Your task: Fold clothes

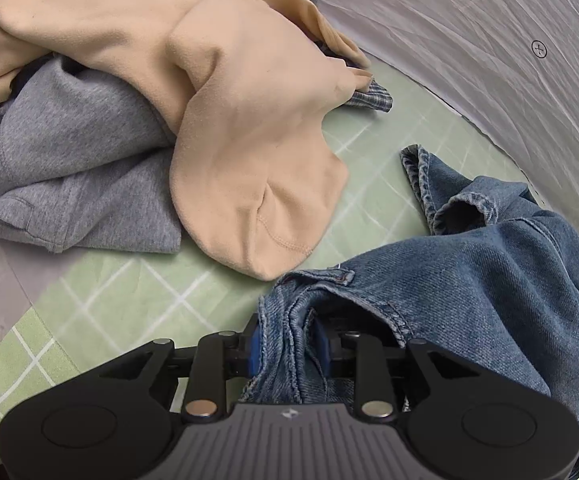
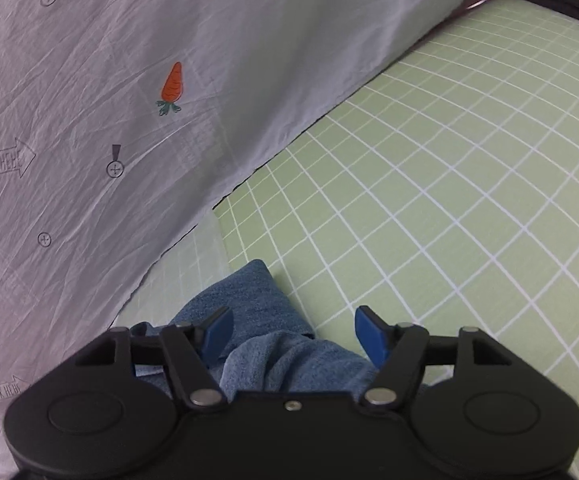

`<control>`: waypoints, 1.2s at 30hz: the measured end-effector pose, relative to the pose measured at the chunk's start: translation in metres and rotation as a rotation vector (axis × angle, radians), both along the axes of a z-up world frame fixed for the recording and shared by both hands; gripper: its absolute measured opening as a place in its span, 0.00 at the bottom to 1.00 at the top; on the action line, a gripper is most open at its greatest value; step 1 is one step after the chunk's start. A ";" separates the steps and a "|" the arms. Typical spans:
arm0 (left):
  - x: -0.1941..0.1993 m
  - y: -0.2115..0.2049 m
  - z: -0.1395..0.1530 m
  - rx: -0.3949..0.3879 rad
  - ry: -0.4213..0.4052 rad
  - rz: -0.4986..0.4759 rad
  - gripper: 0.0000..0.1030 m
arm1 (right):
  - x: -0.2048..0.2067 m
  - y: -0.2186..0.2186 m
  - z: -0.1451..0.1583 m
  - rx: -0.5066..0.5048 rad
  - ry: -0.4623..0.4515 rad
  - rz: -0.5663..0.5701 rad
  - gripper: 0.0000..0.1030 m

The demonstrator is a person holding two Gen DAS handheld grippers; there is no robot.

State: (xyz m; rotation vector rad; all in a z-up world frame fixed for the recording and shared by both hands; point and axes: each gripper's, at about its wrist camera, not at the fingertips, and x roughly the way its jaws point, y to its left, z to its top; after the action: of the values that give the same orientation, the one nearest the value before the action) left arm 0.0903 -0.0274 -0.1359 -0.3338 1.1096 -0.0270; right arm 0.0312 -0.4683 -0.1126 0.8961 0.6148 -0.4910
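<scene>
I am clamping my left gripper [image 1: 287, 350] on the jeans [image 1: 469, 280] to anchor them, my right gripper [image 2: 293, 338] gaping over denim at six o'clock, ready to straighten.

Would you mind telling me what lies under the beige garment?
A grey sweatshirt and a plaid fabric corner poke out beneath the beige garment; the rest is covered.

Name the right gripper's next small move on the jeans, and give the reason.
Probably close the right gripper: it sits open with denim of the jeans between its fingers, while the left gripper already pinches a bunched edge, so both ends could then be lifted.
</scene>
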 end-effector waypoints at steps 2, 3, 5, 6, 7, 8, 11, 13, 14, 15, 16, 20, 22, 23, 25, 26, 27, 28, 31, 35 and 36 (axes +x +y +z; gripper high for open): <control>0.001 -0.003 0.000 0.016 -0.001 -0.006 0.30 | 0.011 0.004 -0.004 0.040 -0.001 0.055 0.67; 0.002 -0.004 0.000 0.023 0.000 -0.009 0.30 | 0.018 0.007 -0.008 0.057 0.009 0.082 0.67; 0.002 -0.005 0.000 0.029 0.000 -0.011 0.30 | 0.031 0.014 -0.015 0.061 0.055 0.120 0.66; 0.002 -0.005 0.000 0.029 0.001 -0.011 0.30 | 0.035 0.018 -0.019 0.062 0.079 0.135 0.66; 0.002 -0.005 0.000 0.028 0.001 -0.009 0.30 | 0.039 0.020 -0.024 0.062 0.104 0.149 0.66; 0.002 -0.004 0.000 0.026 0.001 -0.006 0.30 | 0.041 0.023 -0.028 0.058 0.125 0.157 0.65; 0.002 -0.005 0.001 0.030 0.006 0.000 0.31 | 0.036 0.025 -0.034 0.030 0.142 0.158 0.34; 0.001 -0.007 0.003 0.037 0.008 -0.001 0.31 | 0.021 0.018 -0.031 0.023 0.099 0.112 0.12; 0.001 -0.008 0.004 0.041 0.007 -0.003 0.31 | 0.012 0.014 -0.029 0.022 0.072 0.083 0.12; 0.000 -0.009 0.005 0.045 0.007 -0.005 0.30 | 0.003 0.010 -0.026 0.020 0.046 0.055 0.12; 0.000 -0.010 0.006 0.049 0.007 -0.007 0.28 | -0.006 0.006 -0.024 0.019 0.019 0.026 0.11; -0.006 -0.025 0.015 0.014 -0.018 -0.044 0.20 | -0.040 -0.015 -0.001 -0.020 -0.072 -0.054 0.11; -0.009 -0.039 0.019 -0.017 -0.029 -0.069 0.18 | -0.054 -0.025 0.015 -0.071 -0.103 -0.085 0.11; -0.011 -0.049 0.021 -0.032 -0.033 -0.082 0.17 | -0.059 -0.031 0.024 -0.097 -0.118 -0.099 0.10; -0.015 -0.071 0.024 -0.049 -0.042 -0.108 0.17 | -0.071 -0.042 0.041 -0.149 -0.149 -0.126 0.10; -0.017 -0.084 0.026 -0.065 -0.046 -0.125 0.17 | -0.075 -0.048 0.050 -0.179 -0.164 -0.139 0.10; -0.019 -0.096 0.027 -0.092 -0.050 -0.141 0.17 | -0.080 -0.055 0.061 -0.219 -0.179 -0.150 0.10; -0.021 -0.109 0.029 -0.118 -0.055 -0.157 0.17 | -0.084 -0.062 0.073 -0.266 -0.194 -0.159 0.10; -0.027 -0.146 0.039 -0.175 -0.084 -0.216 0.17 | -0.096 -0.083 0.111 -0.403 -0.243 -0.177 0.10; -0.036 -0.192 0.055 -0.247 -0.133 -0.289 0.17 | -0.121 -0.097 0.169 -0.600 -0.338 -0.182 0.10; -0.040 -0.199 0.062 -0.259 -0.154 -0.301 0.17 | -0.130 -0.095 0.182 -0.656 -0.366 -0.178 0.10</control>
State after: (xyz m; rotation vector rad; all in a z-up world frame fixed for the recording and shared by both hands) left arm 0.0507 -0.2264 -0.0738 -0.3862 0.9959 -0.4591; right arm -0.0992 -0.5629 0.0691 0.3946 0.0205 -0.6208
